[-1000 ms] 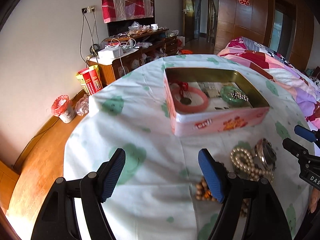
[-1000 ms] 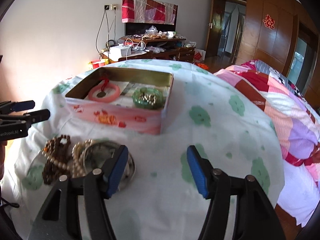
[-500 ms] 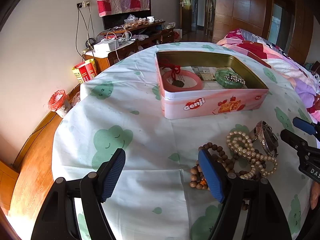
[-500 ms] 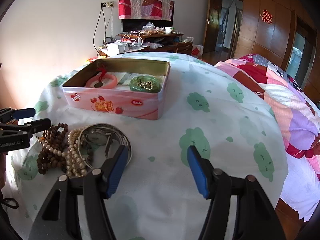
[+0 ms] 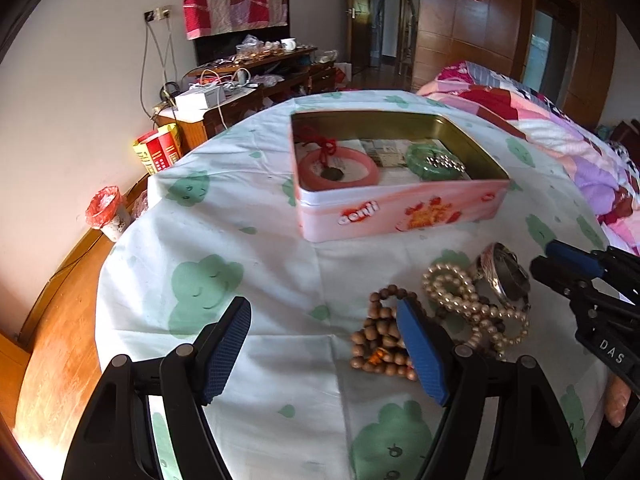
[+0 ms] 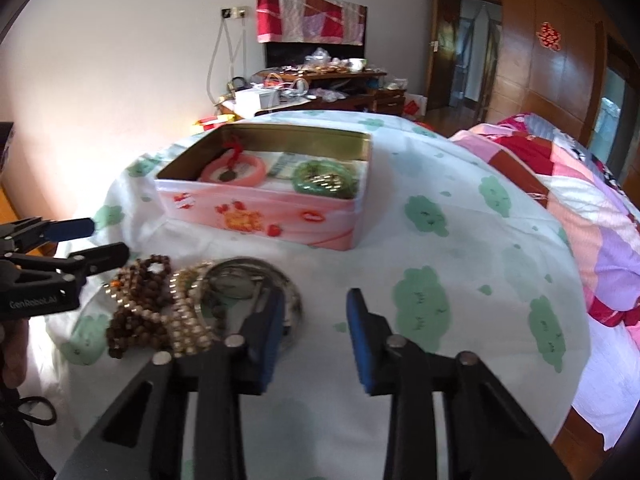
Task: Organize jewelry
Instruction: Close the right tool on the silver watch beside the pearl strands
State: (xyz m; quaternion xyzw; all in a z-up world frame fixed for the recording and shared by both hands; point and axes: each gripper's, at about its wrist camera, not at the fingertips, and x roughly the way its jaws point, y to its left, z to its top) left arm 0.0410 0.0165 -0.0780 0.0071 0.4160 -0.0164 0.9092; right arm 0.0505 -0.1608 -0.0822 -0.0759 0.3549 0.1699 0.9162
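On the cloth-covered worktop (image 5: 248, 264), the loose jewelry lies in one pile short of the pink tin (image 5: 400, 216): wooden bead strand (image 5: 380, 332), pearl strand (image 5: 460, 292) and silver bangle (image 5: 506, 276), touching and partly overlapping. Tin already holds a pink bangle (image 5: 340, 168) and a green bangle (image 5: 434, 162).

Change over the last second: both cameras have drawn back and down, so the pile now sits nearer each gripper. Right gripper (image 6: 314, 324) has narrowed its gap since 0.5 s ago; it is part-open, empty, its left finger over the silver bangle. Left gripper (image 5: 324, 344) is unchanged, spread wide, empty, right finger overlapping the wooden beads.

Judgement: right gripper is probably lining up a pick from the pile; nothing is gripped yet.
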